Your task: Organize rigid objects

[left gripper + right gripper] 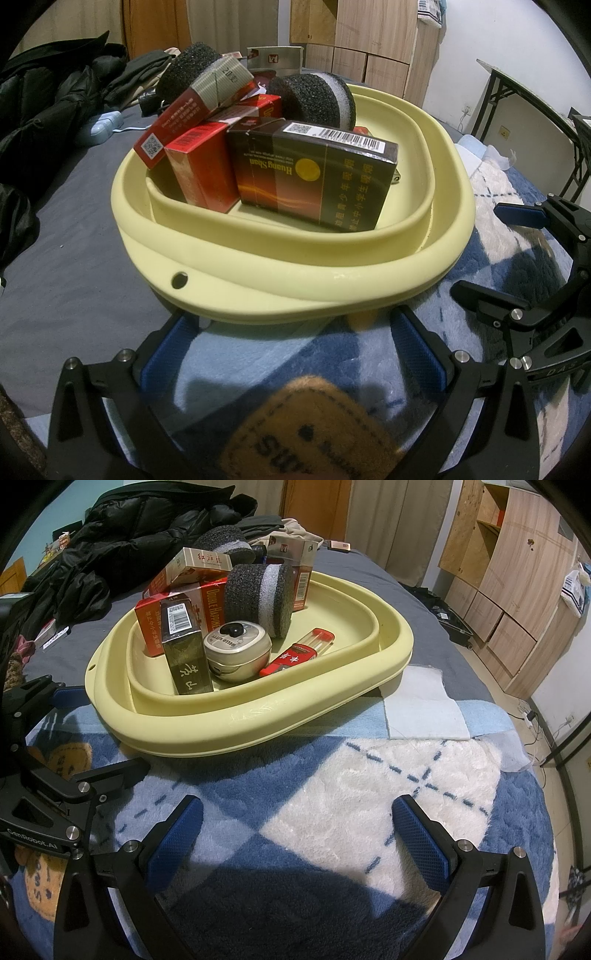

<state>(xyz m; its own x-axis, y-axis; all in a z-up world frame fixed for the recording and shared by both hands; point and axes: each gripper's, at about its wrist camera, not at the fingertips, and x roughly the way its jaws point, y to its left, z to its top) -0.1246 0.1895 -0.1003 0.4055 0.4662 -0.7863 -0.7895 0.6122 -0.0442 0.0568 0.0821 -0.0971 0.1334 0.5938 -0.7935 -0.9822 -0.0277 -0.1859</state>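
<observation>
Yellow basin (258,716) is sitting on the plush blanket (369,794), holding stacked cartons (317,177), sponges (258,598) and a tin (236,651), likely light but top-heavy, best gripped at its stiff rolled rim, while left gripper (291,343) and right gripper (295,830) are hovering spread, empty.

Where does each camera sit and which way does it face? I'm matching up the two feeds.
Left wrist: low on the blanket, facing the yellow basin; own left gripper open, right gripper at right.
Right wrist: further right, facing the basin; own right gripper open, left gripper at left.
Shared: basin, dark box.
</observation>
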